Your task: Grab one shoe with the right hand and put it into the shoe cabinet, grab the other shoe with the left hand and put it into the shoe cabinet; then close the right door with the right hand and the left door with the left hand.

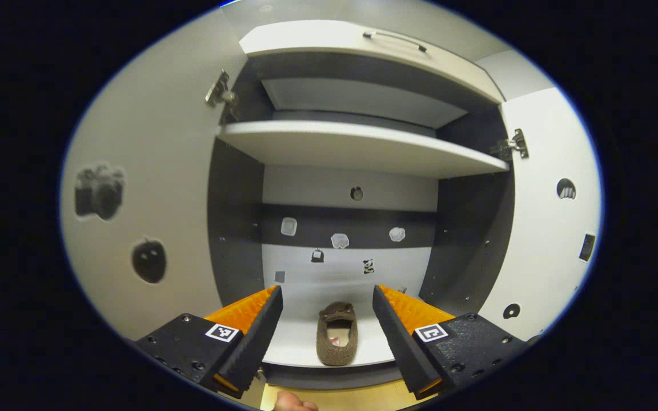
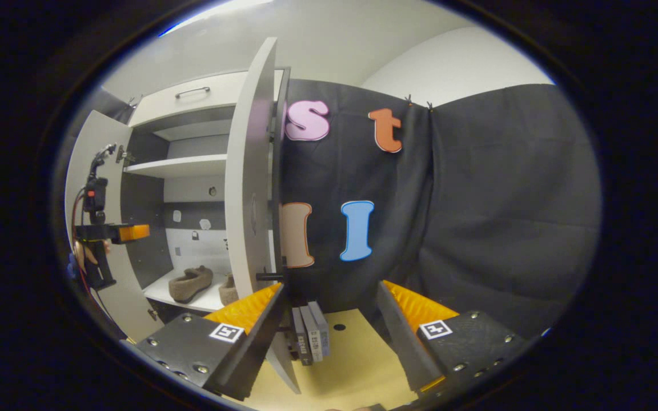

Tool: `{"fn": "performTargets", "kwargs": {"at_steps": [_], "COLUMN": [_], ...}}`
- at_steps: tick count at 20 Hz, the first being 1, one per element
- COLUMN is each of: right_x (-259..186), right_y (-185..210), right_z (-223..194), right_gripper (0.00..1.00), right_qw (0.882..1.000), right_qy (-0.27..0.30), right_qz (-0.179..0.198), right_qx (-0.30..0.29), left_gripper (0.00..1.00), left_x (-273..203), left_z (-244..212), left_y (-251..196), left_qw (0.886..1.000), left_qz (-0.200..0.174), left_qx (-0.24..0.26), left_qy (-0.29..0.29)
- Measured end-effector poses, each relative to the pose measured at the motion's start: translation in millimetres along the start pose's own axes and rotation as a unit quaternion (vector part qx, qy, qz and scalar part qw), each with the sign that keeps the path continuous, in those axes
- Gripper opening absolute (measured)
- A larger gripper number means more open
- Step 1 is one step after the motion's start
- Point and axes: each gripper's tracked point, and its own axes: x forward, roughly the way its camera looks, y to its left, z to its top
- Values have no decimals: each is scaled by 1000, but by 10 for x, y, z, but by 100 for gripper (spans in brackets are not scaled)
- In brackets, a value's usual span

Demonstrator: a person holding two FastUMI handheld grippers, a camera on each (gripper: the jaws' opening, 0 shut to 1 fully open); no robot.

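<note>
Hanging open and empty, both the left claw [image 1: 327, 319] and right claw [image 2: 329, 311] are facing the cabinet [image 1: 363, 149], since the shoes [image 2: 191, 283] are sitting inside and its doors [image 2: 249, 188] are waiting to be shut.

Two shoes [image 2: 191, 283] side by side on shoe cabinet [image 2: 183, 165] bottom shelf, doors [image 2: 247, 171] open either side

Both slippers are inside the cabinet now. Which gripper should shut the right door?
Probably the right gripper: it is open, and the right door edge stands just ahead of its fingers. The left gripper faces the shelf with a slipper.
</note>
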Motion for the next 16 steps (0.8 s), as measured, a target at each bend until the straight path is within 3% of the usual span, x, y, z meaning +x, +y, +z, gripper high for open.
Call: {"fn": "performTargets", "kwargs": {"at_steps": [2,4,7,8,9,16], "right_x": [28,47,84,93,91,83], "right_y": [49,100,197,190,212,471], "right_z": [-21,-56,-112,-111,-98,-112], "right_gripper": [96,96,94,93,96,93], "right_qw": [1000,1000,999,999,999,996], "right_qy": [2,7,14,11,11,13], "right_qz": [9,18,31,32,36,89], "right_qx": [1,1,-1,-3,-4,6], "left_gripper": [93,99,96,93,99,96], "left_x": [-161,-308,-481,-553,-594,-873], "left_z": [135,187,230,211,196,76], "left_y": [12,40,141,159,170,159], "left_qw": [1000,1000,1000,1000,1000,1000], "left_qz": [0,-3,7,9,9,8], "left_qx": [-4,-6,6,7,6,4], "left_qy": [-15,-19,-24,-23,-21,-9]}}
